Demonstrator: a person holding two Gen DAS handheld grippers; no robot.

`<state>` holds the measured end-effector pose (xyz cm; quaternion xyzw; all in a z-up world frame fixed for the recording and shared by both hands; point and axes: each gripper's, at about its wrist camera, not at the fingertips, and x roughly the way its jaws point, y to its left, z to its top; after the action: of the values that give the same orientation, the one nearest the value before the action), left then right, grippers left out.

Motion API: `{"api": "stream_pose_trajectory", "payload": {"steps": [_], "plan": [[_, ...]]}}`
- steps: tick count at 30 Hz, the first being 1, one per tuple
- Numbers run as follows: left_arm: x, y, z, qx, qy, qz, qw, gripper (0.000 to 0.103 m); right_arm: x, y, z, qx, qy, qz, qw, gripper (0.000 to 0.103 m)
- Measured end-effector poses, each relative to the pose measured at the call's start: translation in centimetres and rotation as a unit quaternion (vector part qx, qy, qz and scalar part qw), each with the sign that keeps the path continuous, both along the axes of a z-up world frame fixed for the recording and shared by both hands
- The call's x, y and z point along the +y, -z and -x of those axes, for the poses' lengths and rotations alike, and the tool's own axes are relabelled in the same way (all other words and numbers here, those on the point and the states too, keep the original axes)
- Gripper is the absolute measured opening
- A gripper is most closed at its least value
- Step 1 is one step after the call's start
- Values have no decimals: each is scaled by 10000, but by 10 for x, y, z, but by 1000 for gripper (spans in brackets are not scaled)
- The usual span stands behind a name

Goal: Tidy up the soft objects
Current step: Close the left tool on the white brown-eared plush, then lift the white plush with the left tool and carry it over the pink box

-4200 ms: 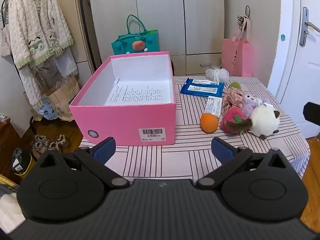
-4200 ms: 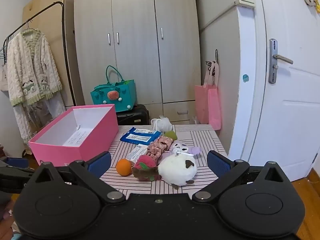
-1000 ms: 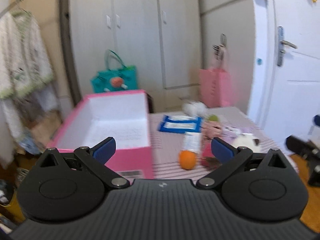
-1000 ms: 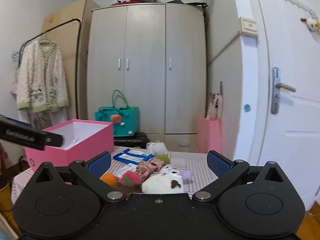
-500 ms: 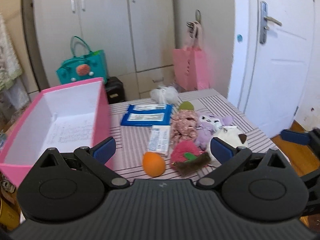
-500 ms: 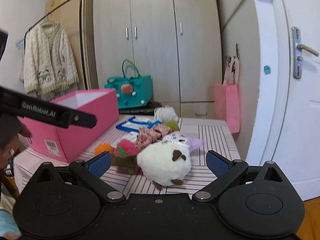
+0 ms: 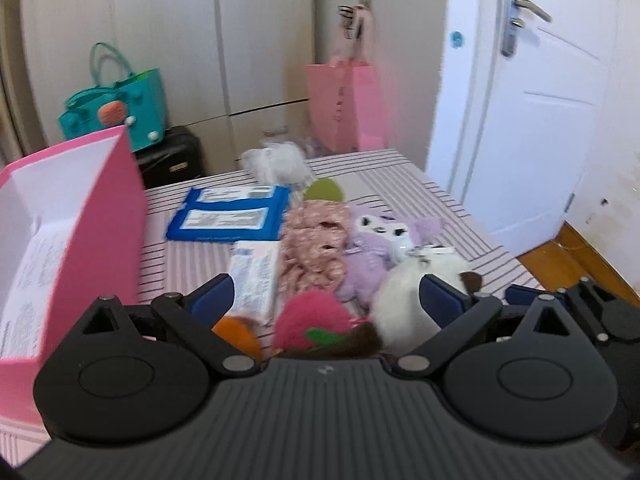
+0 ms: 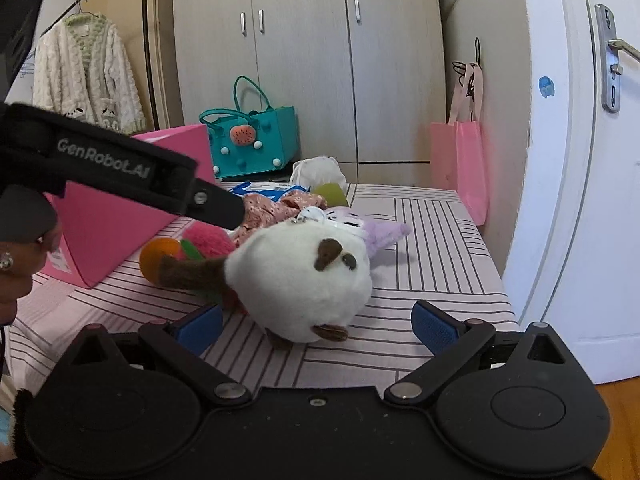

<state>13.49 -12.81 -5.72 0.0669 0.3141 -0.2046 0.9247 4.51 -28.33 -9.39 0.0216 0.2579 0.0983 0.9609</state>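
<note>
Plush, white and round [image 8: 304, 284], sitting dead ahead of the right gripper [image 8: 316, 322], just beyond the fingertips and centred between them, resting on the striped tablecloth [image 8: 432, 248]. Blue pads spread wide on both sides, nothing pinched, no contact yet. Behind the white plush, from the right claw's line of sight: a lilac plush [image 8: 376, 230] touching its far side, a floral pink fabric piece [image 8: 276, 208] further back, a pink strawberry plush [image 8: 208, 238] and an orange ball [image 8: 158, 254] off to the left. Pink box [image 8: 120, 224] further left again, open-topped, apparently the destination. Left gripper [image 7: 324, 300] likewise spread and holding nothing, hovering over the same pile, with the strawberry plush [image 7: 312, 320] right between its fingers and the white plush [image 7: 404, 308] against the right-hand pad's side. Blue packet [image 7: 228, 220] and a white packet [image 7: 256, 272] lying flat ahead of the left claw, not soft toys by the look of them. Step in hand, judging by the alignment: approach for a first pick, right claw on the white plush. Next move likely a short push forward until the pads flank the body, then a gentle squeeze at the widest part, mindful of the brown tail [image 8: 188, 270] snagging the neighbours on the lift.
</note>
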Motion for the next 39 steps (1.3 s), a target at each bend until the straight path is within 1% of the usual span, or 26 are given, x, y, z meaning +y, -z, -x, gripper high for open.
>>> {"api": "stream_pose_trajectory", "payload": {"steps": [3, 5, 8, 12, 13, 14, 16, 18, 21, 23, 25, 28, 31, 32, 33, 34, 35, 36, 39], "plan": [[-7, 2, -3, 42, 271, 149, 9995, 100, 1, 4, -2, -27, -4, 99, 9999, 101], [-11, 4, -3, 67, 326, 239, 9992, 100, 2, 7, -4, -44, 1, 149, 9999, 101], [-18, 7, -3, 145, 556, 301, 9979, 100, 1, 9, -8, -59, 24, 145, 9999, 101], [-23, 8, -3, 201, 859, 432, 9952, 99, 0, 12, -13, -31, 16, 90, 10000, 98], [-25, 8, -2, 152, 964, 429, 9943, 95, 0, 13, -14, -19, -7, 80, 10000, 98], [-27, 8, -1, 67, 1094, 415, 9931, 87, 0, 13, -14, 2, -50, 65, 10000, 98], [-29, 9, 1, -93, 1241, 362, 9916, 83, 1, 13, -14, 7, -126, 62, 9999, 97], [-30, 9, 2, -131, 1278, 370, 9910, 81, 2, 13, -13, 8, -217, 108, 9997, 97], [-29, 10, -1, -53, 1333, 451, 9900, 81, 4, 13, -14, -45, -328, 126, 9994, 97], [-30, 14, -6, 97, 1257, 378, 9913, 81, 3, 14, -15, -47, -333, 109, 9994, 97], [-30, 18, -13, 372, 1128, 354, 9923, 81, 4, 15, -16, 5, -319, 104, 9994, 94], [-26, 22, -21, 721, 1124, 529, 9896, 81, 5, 16, -19, 112, -369, 136, 9992, 94], [-28, 23, -19, 693, 1138, 461, 9900, 80, 5, 17, -21, 90, -398, 79, 9991, 94], [-29, 23, -17, 664, 1171, 429, 9900, 80, 5, 18, -21, 81, -408, 47, 9991, 92], [-30, 23, -16, 654, 1204, 413, 9897, 78, 4, 18, -21, 64, -402, 25, 9992, 89], [-30, 24, -16, 677, 1234, 409, 9892, 69, 4, 18, -22, 48, -383, 20, 9993, 81], [-31, 25, -16, 768, 1269, 458, 9879, 67, 5, 18, -21, 13, -340, 41, 9994, 74], [-30, 26, -17, 837, 1252, 545, 9871, 67, 6, 17, -20, -21, -333, 72, 9994, 73], [-27, 22, -17, 870, 1188, 681, 9868, 66, 11, 14, -13, -181, -277, 236, 9992, 70]]}}
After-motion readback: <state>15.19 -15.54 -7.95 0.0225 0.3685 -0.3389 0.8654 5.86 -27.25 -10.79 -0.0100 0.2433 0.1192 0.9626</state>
